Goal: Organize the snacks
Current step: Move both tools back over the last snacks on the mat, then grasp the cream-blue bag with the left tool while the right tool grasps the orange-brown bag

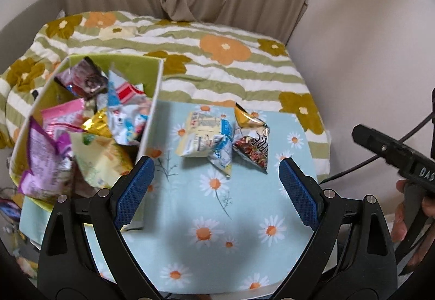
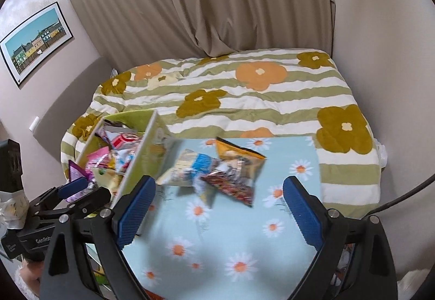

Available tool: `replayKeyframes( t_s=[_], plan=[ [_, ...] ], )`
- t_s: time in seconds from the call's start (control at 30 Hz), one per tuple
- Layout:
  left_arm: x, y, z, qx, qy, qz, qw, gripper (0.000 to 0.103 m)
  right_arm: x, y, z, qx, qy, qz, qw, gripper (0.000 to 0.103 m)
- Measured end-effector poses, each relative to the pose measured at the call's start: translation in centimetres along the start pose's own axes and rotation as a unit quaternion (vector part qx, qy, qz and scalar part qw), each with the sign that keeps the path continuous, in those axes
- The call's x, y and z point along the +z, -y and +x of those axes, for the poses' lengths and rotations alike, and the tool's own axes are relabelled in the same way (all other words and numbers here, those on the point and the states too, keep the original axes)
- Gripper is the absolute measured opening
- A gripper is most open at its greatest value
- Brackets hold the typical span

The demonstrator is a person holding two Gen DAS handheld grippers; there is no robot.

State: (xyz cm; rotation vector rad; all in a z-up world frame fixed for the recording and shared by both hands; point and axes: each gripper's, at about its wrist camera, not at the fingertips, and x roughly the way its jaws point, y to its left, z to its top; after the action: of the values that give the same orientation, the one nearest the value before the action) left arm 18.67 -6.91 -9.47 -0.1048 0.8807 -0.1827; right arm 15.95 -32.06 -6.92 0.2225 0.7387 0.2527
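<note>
Two empty grippers above a daisy-print cloth (image 1: 244,218)

Left gripper (image 1: 216,164) and right gripper (image 2: 218,183) gape wide; snack packets (image 1: 206,139) lie beside a filled green box (image 1: 152,109).

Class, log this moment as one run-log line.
left tool: open, empty | right tool: open, empty | green box: holds snacks | yellow-blue packet, orange-dark packet: on daisy cloth, outside box

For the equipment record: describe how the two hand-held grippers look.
Each hand-held gripper, left and right, has black angular arms with silver pivot bolts and blue textured pads. The right body is black with white lettering; a black cable trails from it.
</note>
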Motion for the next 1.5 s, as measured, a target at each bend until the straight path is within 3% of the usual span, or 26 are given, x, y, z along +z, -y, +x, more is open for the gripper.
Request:
replayKeyframes(
  t_s=[0.47,0.87,1.1,1.27,1.5],
  plan=[
    [4.5,1.6,11.4,0.023,-0.084,0.033,0.9956,0.093,1.6,5.4,8.2,0.043,-0.068,0.096,0.992,0.094],
    [4.8,0.2,20.5,0.026,-0.163,0.039,0.9855,0.092,1.1,6.9,18.3,0.07,-0.153,0.189,0.967,0.094],
    [4.2,-0.7,23.2,0.024,-0.19,0.035,0.9808,0.092,0.4,6.5,21.7,0.061,-0.186,0.191,0.962,0.094],
    [4.1,-1.6,23.7,-0.002,-0.186,0.021,0.9823,0.092,0.1,6.3,23.0,0.061,-0.194,0.191,0.96,0.094],
    [4.0,-2.0,24.0,-0.037,-0.186,0.01,0.9819,0.076,-0.4,6.5,24.2,0.061,-0.209,0.191,0.957,0.094]
  ],
)
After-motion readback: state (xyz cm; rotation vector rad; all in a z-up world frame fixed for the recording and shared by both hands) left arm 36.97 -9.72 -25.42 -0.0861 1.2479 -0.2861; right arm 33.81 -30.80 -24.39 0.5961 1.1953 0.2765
